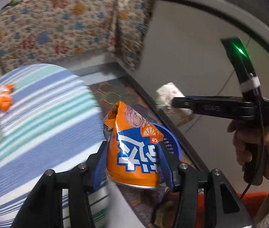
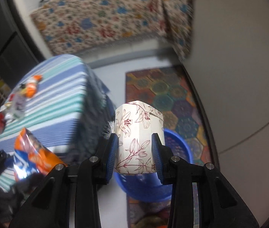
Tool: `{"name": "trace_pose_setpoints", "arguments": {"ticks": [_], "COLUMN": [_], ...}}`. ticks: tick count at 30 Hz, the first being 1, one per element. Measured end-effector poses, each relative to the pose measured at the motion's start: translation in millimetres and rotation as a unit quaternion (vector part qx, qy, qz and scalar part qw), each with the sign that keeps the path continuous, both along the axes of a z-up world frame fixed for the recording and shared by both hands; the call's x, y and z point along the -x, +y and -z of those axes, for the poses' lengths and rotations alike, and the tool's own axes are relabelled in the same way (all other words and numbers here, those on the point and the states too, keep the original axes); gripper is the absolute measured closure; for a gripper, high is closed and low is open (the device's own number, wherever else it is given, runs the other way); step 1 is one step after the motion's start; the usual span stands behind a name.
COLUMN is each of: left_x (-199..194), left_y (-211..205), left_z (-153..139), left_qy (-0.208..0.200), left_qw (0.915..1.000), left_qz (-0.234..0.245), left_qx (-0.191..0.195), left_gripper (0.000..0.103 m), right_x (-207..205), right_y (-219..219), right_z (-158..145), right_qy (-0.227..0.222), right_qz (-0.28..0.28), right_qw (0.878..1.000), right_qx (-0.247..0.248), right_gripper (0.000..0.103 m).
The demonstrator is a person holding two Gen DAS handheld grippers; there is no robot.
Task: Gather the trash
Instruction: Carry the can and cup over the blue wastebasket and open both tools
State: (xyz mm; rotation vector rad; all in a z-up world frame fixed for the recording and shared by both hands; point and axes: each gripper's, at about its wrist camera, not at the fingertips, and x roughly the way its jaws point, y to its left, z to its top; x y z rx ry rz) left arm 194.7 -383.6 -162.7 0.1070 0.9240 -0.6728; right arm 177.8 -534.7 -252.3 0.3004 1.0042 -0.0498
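- Crushed orange can point(image 1: 132, 148) — orange and blue label, silver rim. Long axis runs along the fingers of the left gripper point(image 1: 133, 153): flat rim end toward the camera, crumpled end pointing away.
- Left gripper: jaws part-way open and clamped on the can, one blue pad on each side of it. Can is held in the air, above the blue basket point(image 1: 169, 142) on the floor.
- Floral paper cup point(image 2: 138, 140) — white with red-line lily print, creased into flat panels. Axis likewise along the fingers of the right gripper point(image 2: 135, 153); which end is the mouth I cannot tell.
- Right gripper: jaws narrower than the left, both blue pads pressing the cup's sides. A bit of white fluff sticks out by the left pad. In the left wrist view the same gripper point(image 1: 174, 102) shows side-on with the cup point(image 1: 169, 95) at its tip and a hand point(image 1: 256, 142) on its handle.
- Blue basket point(image 2: 180, 148): round, perforated wall, standing on the hexagon-patterned rug point(image 2: 172, 95). The cup hangs directly over it. Its inside is mostly hidden by cup and can; contents — cannot tell.
- Striped tabletop point(image 2: 58, 95): an orange wrapper point(image 2: 32, 86) and other blurred wrappers point(image 2: 11, 110) lie toward its left edge, well apart from the basket.
- Floral sofa cover point(image 1: 58, 24) beyond the tabletop.
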Motion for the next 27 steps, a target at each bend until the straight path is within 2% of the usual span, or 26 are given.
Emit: {"name": "trace_pose_setpoints", "arguments": {"ticks": [5,13,14,15,16,18,19,20,24,27], "left_x": [-6.9,-21.6,-18.3,-21.3,-24.5,-31.0,-32.8,-34.6,-37.9,-34.0], "left_y": [-56.5,-98.1,-96.7,-98.8,-101.5,-106.9,-109.2,-112.5,-121.6,-121.0], "left_z": [42.1,99.8,104.7,109.7,116.6,127.8,131.2,135.1,138.2,127.9], "left_qy": [0.012,0.024,0.025,0.026,0.026,0.028,0.030,0.031,0.031,0.012], "left_qw": [0.9993,0.9981,0.9981,0.9982,0.9984,0.9985,0.9986,0.9985,0.9979,0.9988], "left_qz": [0.021,0.019,0.017,0.015,0.012,0.014,0.016,0.021,0.037,0.026], "left_qx": [-0.027,-0.054,-0.054,-0.053,-0.049,-0.044,-0.042,-0.039,-0.042,-0.038], "left_gripper": [0.051,0.051,0.050,0.050,0.050,0.039,0.029,0.026,0.024,0.024], "right_x": [-1.9,-4.9,-5.8,-5.7,-4.8,-5.1,-4.2,-0.9,8.2,13.8], "right_y": [-37.7,-68.5,-69.8,-71.2,-74.6,-78.6,-79.7,-83.1,-91.4,-94.8], "right_z": [37.4,67.0,68.0,68.9,69.6,68.1,65.0,59.4,37.5,21.9], "right_qy": [0.024,0.035,0.034,0.032,0.030,0.022,0.017,0.008,-0.028,-0.054], "right_qz": [0.018,0.031,0.033,0.036,0.042,0.055,0.061,0.069,0.094,0.113], "right_qw": [0.999,0.997,0.997,0.997,0.996,0.996,0.995,0.995,0.995,0.992], "right_qx": [-0.025,-0.056,-0.059,-0.063,-0.066,-0.073,-0.074,-0.070,-0.036,-0.004], "right_gripper": [0.067,0.065,0.063,0.053,0.049,0.046,0.044,0.037,0.018,0.013]}}
